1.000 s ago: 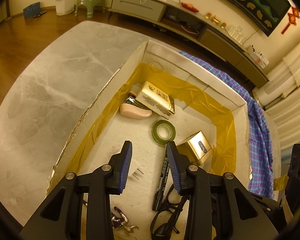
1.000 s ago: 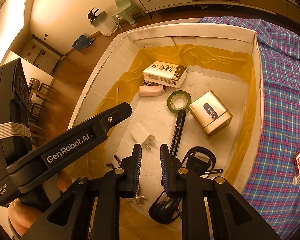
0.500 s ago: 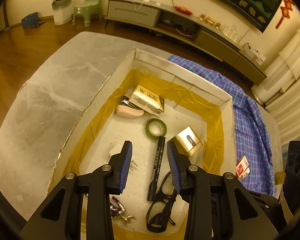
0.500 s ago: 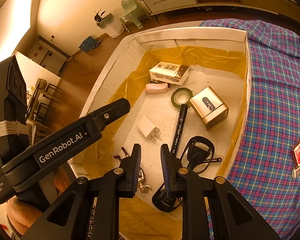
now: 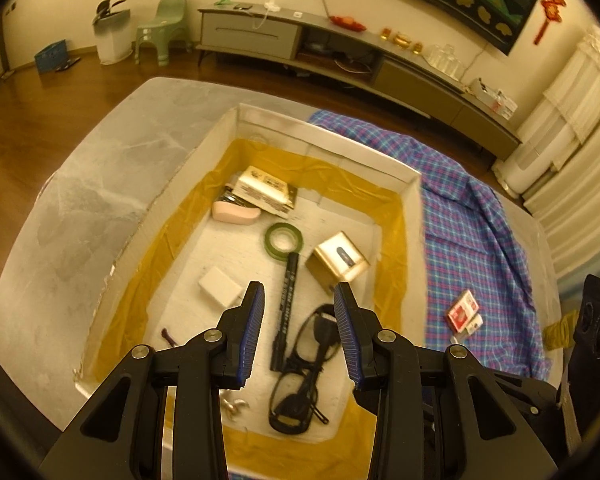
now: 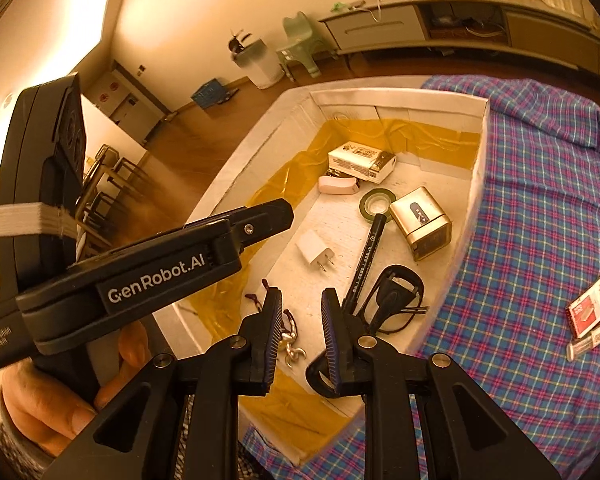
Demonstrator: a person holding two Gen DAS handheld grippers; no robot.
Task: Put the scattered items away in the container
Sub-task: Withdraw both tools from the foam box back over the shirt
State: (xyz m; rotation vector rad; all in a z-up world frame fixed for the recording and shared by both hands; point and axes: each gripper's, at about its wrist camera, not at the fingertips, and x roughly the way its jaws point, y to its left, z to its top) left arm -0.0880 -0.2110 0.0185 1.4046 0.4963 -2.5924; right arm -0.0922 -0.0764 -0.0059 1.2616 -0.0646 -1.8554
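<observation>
A white box [image 5: 324, 128] lined with yellow tape holds a black marker [image 5: 286, 308], glasses [image 5: 304, 380], a gold box [image 5: 338, 260], a green tape roll [image 5: 284, 238], a white charger [image 5: 220, 292], a carton [image 5: 266, 192] and a pink item [image 5: 236, 214]. A red card pack [image 5: 463, 312] and a small white tube [image 5: 470, 326] lie outside on the plaid cloth. My left gripper [image 5: 298, 292] hangs open above the box's near end, empty. My right gripper [image 6: 301, 296] hovers over a metal keychain [image 6: 292, 344], its jaws a narrow gap apart with nothing between them.
The box [image 6: 400, 96] sits on a grey marble table [image 5: 100, 184], with the plaid cloth [image 6: 540, 200] spread to its right. A hand holds the left gripper's body [image 6: 160, 280] close beside the right one. A long TV cabinet [image 5: 340, 48] and a green stool [image 5: 164, 28] stand beyond.
Both grippers have risen and drawn back from the box, so more of it and the cloth shows. The red pack has come into the left wrist view. Nothing was picked up.
</observation>
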